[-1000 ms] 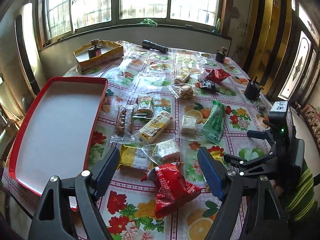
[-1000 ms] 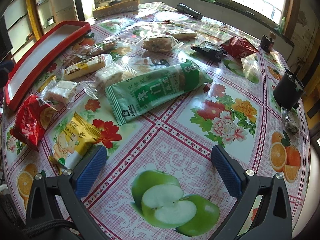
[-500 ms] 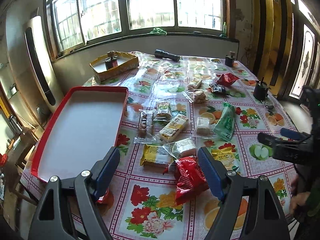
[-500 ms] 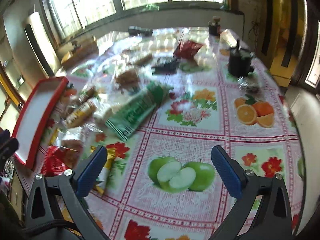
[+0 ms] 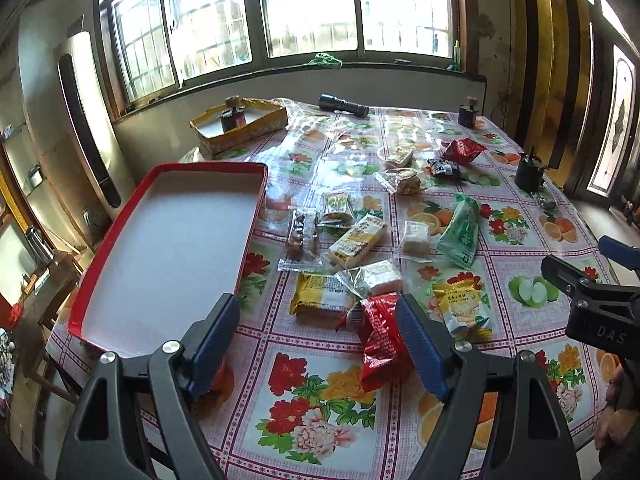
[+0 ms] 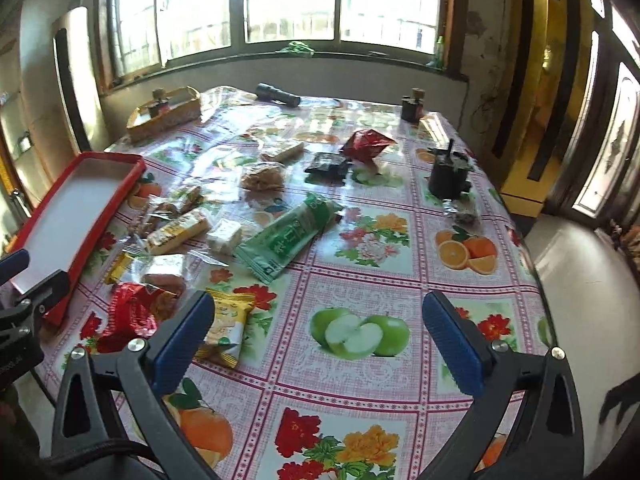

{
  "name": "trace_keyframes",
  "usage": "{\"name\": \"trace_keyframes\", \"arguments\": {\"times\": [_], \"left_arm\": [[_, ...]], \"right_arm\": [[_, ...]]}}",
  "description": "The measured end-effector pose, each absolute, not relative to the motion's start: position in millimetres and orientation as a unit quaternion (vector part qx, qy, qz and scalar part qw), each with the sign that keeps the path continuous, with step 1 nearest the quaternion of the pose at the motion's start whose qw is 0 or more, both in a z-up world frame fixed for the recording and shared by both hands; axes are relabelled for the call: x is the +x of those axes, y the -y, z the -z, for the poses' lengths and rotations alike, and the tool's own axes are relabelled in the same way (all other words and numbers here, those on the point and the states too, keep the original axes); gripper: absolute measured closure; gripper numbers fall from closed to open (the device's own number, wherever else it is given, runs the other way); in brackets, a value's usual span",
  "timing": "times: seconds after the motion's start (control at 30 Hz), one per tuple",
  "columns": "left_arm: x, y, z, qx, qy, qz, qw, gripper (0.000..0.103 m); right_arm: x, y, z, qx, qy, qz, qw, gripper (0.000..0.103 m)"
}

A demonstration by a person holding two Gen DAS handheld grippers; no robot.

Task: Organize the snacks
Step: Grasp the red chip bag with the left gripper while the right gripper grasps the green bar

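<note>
Snacks, assorted wrapped packets — red crinkled bag (image 5: 382, 342), yellow packets (image 5: 320, 294) (image 5: 462, 310), long green pouch (image 5: 460, 232) — lie scattered flat on the floral tablecloth (image 5: 320, 400), beside an empty red-rimmed tray (image 5: 256, 208).

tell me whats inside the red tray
Nothing shows inside the red tray: its pale floor is bare. The left tool hides the near right corner, so that bit is unseen.

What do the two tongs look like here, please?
Both the left tongs and the right tongs have black, angular plastic arms with silver screw heads, tipped by flat blue ribbed pads. In the left view, the right tongs' body carries pale letters reading "DAS". A black cable curls below the right tongs' left arm.
</note>
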State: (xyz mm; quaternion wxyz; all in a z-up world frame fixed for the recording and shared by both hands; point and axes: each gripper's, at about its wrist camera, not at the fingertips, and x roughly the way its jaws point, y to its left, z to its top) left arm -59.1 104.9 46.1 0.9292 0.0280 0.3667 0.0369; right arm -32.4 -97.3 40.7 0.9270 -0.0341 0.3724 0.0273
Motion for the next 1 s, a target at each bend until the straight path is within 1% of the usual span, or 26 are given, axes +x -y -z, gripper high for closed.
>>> {"name": "trace_keyframes", "arguments": {"times": [0.3,1.0], "left_arm": [[-58,-102,-36,0.027,-0.382,-0.04,0.923,0.023],[-54,-94,-24,0.037,-0.403,-0.029,0.914,0.023]], "right_arm": [[-34,96,-40,-0.086,-0.367,0.042,0.925,0.0],[-35,103,-37,-0.086,-0.357,0.053,0.929,0.0]]}}
